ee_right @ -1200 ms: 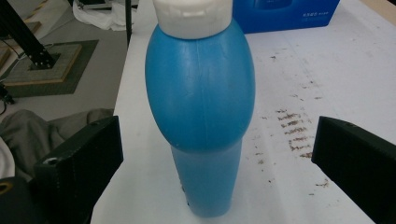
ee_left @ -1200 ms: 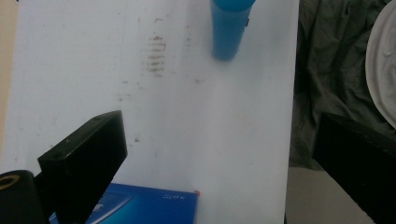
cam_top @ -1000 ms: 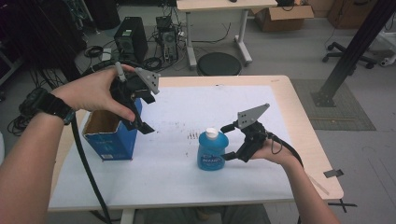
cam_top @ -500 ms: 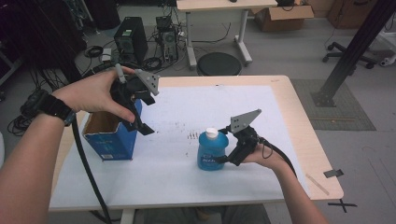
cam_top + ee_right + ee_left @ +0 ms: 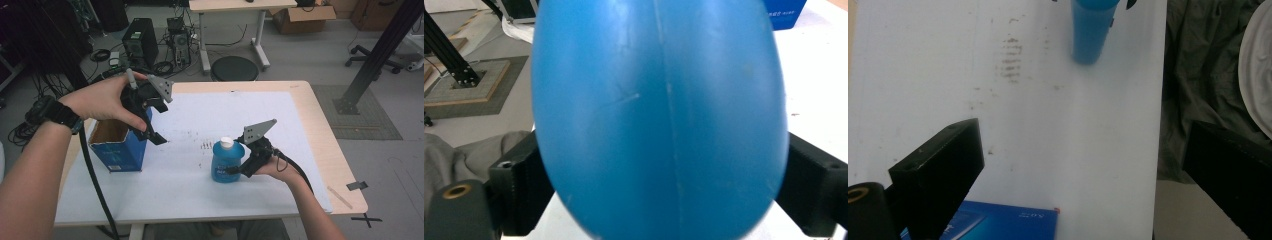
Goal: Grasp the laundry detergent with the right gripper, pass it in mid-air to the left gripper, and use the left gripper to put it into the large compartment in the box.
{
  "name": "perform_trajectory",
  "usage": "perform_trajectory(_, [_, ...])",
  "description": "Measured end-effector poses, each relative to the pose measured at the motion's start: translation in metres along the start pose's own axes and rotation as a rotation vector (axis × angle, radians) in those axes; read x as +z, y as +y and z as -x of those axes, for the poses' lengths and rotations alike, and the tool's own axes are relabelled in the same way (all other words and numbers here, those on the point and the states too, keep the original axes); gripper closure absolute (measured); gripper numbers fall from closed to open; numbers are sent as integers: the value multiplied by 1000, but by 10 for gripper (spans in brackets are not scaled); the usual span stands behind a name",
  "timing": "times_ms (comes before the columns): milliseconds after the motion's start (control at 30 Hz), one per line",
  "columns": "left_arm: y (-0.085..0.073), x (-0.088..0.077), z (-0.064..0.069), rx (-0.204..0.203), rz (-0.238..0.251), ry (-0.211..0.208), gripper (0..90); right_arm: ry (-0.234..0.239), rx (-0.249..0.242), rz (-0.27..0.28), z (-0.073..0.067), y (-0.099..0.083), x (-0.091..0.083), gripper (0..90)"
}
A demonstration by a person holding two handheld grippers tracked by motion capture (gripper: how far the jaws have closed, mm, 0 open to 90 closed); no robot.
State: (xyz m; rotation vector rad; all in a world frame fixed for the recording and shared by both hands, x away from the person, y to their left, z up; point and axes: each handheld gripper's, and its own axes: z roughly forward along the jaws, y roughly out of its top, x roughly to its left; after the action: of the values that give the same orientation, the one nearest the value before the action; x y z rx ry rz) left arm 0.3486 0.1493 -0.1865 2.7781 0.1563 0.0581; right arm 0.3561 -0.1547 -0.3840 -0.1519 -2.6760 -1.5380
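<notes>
Right gripper (image 5: 239,169) jaws closing around blue bottle (image 5: 226,161), box (image 5: 118,145) well apart.

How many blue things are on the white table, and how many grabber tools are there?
Blue bottle: 1
Blue box: 1
Left gripper, open, above the box: 1
Right gripper, jaws just closing around the bottle: 1
Total: 4

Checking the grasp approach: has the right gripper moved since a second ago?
Yes. The right gripper dropped lower beside the blue bottle, jaws closing around it.
</notes>
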Motion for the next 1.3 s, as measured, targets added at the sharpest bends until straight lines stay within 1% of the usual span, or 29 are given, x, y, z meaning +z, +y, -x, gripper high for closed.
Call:
perform_trajectory(100, [0,0,0,-4,-7,2,43,3,-10,1,-1,0,1,133])
perform_trajectory(133, [0,1,0,-4,-13,3,42,-1,-20,-2,-1,0,2,148])
perform_trajectory(367, [0,0,0,-3,-11,3,43,2,-20,2,-1,-1,3,176])
perform_trajectory(433, [0,1,0,-2,-15,1,43,6,-10,6,0,-2,3,184])
perform_trajectory(500, [0,1,0,-1,-14,1,43,5,-15,1,1,-3,3,214])
perform_trajectory(567, [1,1,0,-1,-13,1,43,10,-16,1,0,-3,3,222])
perform_trajectory(700, [1,1,0,-1,-13,0,43,9,-21,6,0,-3,2,234])
perform_trajectory(867, [2,2,0,0,-17,1,43,11,-14,-1,1,-4,3,237])
perform_trajectory(1033, [2,2,0,-1,-16,2,43,6,-8,3,2,-5,3,245])
perform_trajectory(1200, [2,2,0,0,-16,3,44,7,-9,8,1,-6,2,278])
perform_trajectory(1300, [2,2,0,0,-17,7,43,6,-8,10,1,-6,2,278])
